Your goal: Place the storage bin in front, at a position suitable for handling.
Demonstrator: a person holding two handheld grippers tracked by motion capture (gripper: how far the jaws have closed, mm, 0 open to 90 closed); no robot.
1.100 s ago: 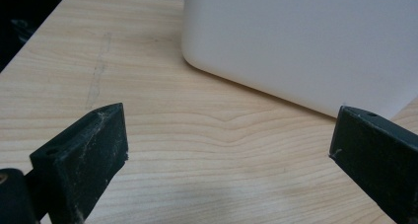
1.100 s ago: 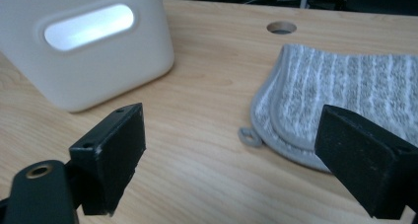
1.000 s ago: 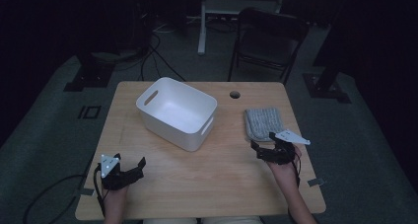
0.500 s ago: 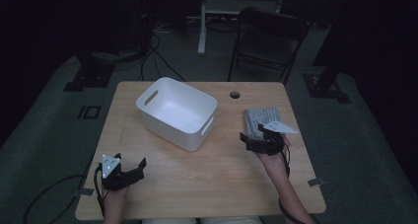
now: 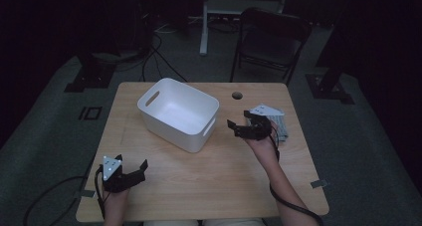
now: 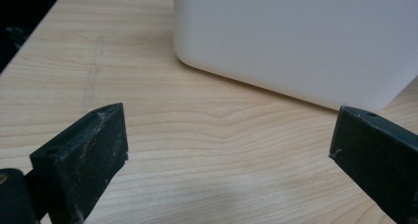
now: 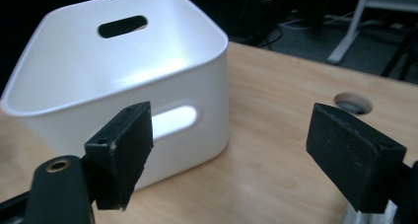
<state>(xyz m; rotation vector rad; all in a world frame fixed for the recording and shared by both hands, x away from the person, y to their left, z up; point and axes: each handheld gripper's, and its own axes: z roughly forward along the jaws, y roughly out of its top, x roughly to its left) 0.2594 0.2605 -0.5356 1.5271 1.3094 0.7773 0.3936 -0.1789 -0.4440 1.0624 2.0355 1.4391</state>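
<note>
My right gripper (image 5: 239, 125) hangs over the table (image 5: 209, 186) with jaws spread and nothing between them, though they have just been closing a little. The grey folded cloth (image 5: 279, 129), as far as I can tell, lies beneath my hand at the bin's (image 5: 179, 112) three o'clock. Next I judge I must drop onto it. My left gripper (image 5: 133, 170) rests, jaws spread, at seven o'clock.

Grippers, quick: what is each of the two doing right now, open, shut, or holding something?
Left gripper: open, holding nothing, low over the table.
Right gripper: open, nothing between its jaws, which have just been closing slightly.
</note>
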